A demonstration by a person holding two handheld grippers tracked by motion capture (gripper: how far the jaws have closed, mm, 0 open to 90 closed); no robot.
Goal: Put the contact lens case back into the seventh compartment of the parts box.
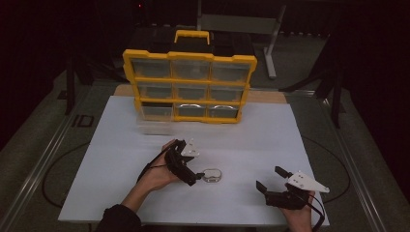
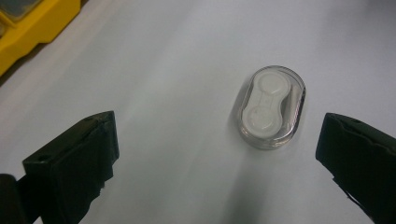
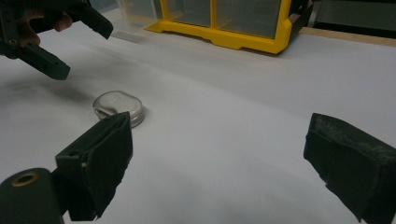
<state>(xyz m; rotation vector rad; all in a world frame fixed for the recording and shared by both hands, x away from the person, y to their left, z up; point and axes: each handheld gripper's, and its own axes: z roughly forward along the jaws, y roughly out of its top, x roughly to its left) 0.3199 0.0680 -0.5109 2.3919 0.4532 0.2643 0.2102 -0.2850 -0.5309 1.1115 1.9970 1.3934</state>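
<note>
A small clear oval case [image 1: 212,175] with a white two-lobed insert lies flat on the white table top [image 1: 241,145]. My left gripper [image 1: 196,178] hovers just left of it, open. In the left gripper view the case [image 2: 271,107] lies ahead, nearer the right jaw, and the left gripper [image 2: 217,154] holds nothing. My right gripper [image 1: 270,180] is open near the front right edge, a short way from the case. Looking along the right gripper [image 3: 224,158], the case [image 3: 119,106] sits just beyond its left jaw, with the left gripper [image 3: 81,49] above it.
A yellow organiser [image 1: 189,86] with clear drawers stands upright at the back of the table. One clear drawer [image 1: 154,126] lies pulled out in front of its lower left corner. A grey metal stand [image 1: 241,24] is behind the table.
</note>
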